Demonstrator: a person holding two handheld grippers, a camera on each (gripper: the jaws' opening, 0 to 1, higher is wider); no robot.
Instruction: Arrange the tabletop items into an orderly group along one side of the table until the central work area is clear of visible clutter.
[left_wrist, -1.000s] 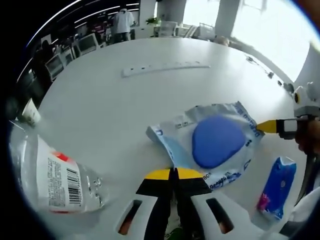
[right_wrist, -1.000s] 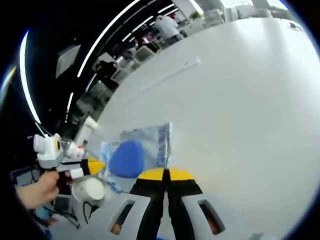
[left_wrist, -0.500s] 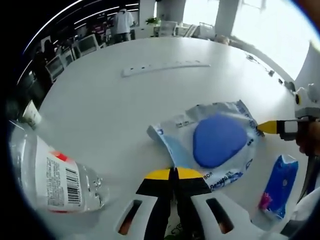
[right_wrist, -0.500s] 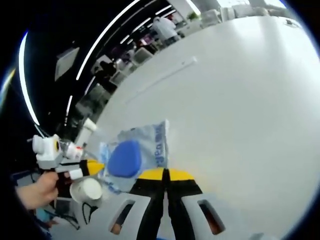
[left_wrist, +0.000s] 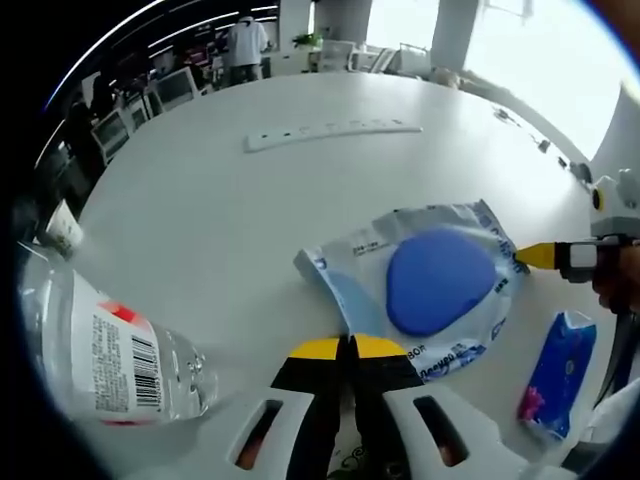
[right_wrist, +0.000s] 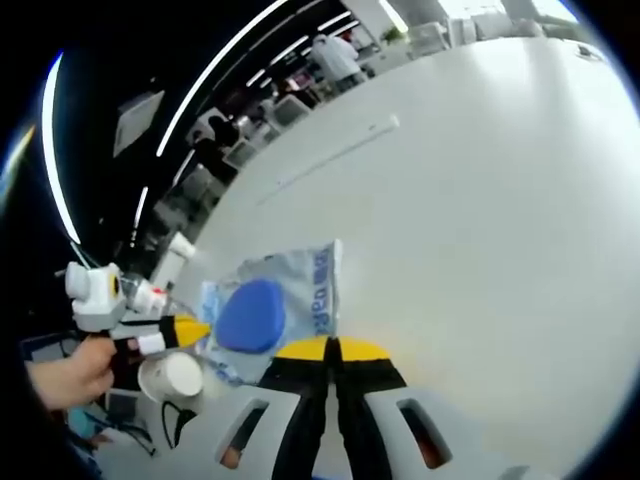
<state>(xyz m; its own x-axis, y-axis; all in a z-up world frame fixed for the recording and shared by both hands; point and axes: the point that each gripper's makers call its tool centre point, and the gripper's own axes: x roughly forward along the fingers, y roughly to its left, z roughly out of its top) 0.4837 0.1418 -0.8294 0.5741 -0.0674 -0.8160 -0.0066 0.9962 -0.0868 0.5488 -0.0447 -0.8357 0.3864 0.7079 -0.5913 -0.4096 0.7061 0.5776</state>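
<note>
A clear plastic packet (left_wrist: 430, 285) holding a blue oval pad lies on the white table (left_wrist: 230, 220). My left gripper (left_wrist: 347, 348) is shut, its yellow tips pinching the packet's near edge. My right gripper (left_wrist: 520, 257) comes in from the right, shut on the packet's far corner. In the right gripper view the same packet (right_wrist: 265, 310) lies ahead. My right gripper (right_wrist: 327, 350) is shut at its near edge, and my left gripper (right_wrist: 200, 328) meets its left edge, held by a hand (right_wrist: 65, 375).
A clear bottle (left_wrist: 100, 345) with a barcode label lies at the left. A blue tissue pack (left_wrist: 555, 372) lies at the right. A white power strip (left_wrist: 330, 132) lies far across the table, and a paper cup (left_wrist: 62, 228) stands at the left edge. Office chairs and people are beyond.
Almost nothing has moved. The packet has shifted only slightly between the two shut grippers, and both views wobble a little with the hands.
</note>
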